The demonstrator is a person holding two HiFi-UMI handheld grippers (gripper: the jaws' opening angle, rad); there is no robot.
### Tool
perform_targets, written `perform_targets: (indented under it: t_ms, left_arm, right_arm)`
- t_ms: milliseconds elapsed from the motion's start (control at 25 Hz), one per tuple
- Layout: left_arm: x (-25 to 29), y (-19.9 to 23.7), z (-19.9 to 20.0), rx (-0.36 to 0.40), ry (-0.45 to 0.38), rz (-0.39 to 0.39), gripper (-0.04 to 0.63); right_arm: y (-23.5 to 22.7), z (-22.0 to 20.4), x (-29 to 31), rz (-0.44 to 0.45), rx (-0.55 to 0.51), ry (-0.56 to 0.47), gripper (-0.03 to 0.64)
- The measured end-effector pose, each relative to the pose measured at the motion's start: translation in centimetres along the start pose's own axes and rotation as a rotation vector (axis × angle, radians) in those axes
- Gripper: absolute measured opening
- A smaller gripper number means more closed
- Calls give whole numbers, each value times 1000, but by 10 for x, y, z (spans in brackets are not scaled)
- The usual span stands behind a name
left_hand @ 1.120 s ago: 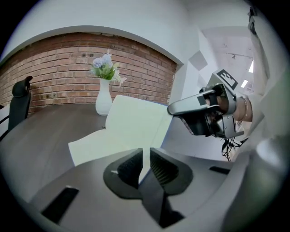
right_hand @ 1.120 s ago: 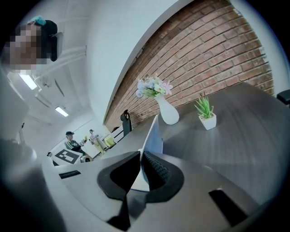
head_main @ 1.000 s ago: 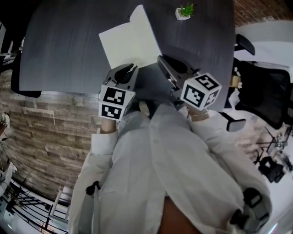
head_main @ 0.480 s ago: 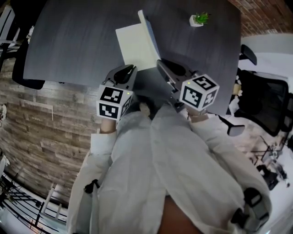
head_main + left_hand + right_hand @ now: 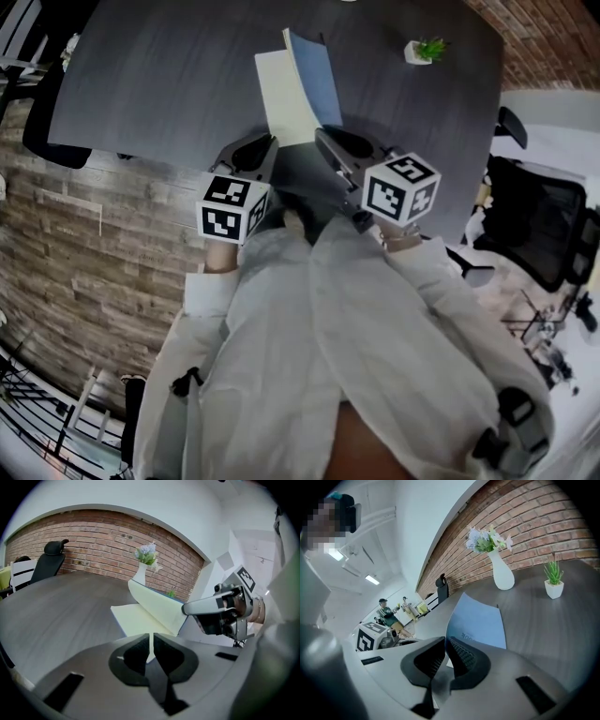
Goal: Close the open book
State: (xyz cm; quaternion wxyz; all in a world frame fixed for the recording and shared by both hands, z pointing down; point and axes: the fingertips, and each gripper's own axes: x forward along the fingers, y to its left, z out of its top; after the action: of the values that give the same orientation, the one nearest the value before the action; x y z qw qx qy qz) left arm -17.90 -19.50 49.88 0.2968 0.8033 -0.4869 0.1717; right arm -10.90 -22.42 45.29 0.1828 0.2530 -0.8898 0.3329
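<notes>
2 things have changed in this last second. The blue cover (image 5: 317,80) of the book (image 5: 289,117), at the top centre of the head view on the dark table (image 5: 159,84), now shows its outside and leans over the cream pages (image 5: 279,89); before, it stood more open. The right gripper (image 5: 325,141) is clamped on the cover's near edge. The left gripper (image 5: 266,143), just beside the book's lower left corner, has just been closing its jaws; they are almost together, with nothing between them. I judge the closing more than half done.
</notes>
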Motion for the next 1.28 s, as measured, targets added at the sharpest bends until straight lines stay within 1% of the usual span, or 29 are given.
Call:
perform_targets:
  t_ms: [360, 600, 1000, 1280]
  left_arm:
    - [0, 7, -9, -78, -12, -1, 23]
    - [0, 11, -17, -63, 6, -4, 23]
    - [-7, 26, -29, -141, 9, 17, 21]
    - [-7, 31, -36, -147, 25, 17, 21]
  right_arm:
    - [7, -16, 25, 23, -24, 98, 26]
    - [7, -32, 43, 35, -45, 171, 26]
    - [4, -49, 64, 22, -73, 255, 28]
    - [1, -60, 74, -8, -83, 298, 28]
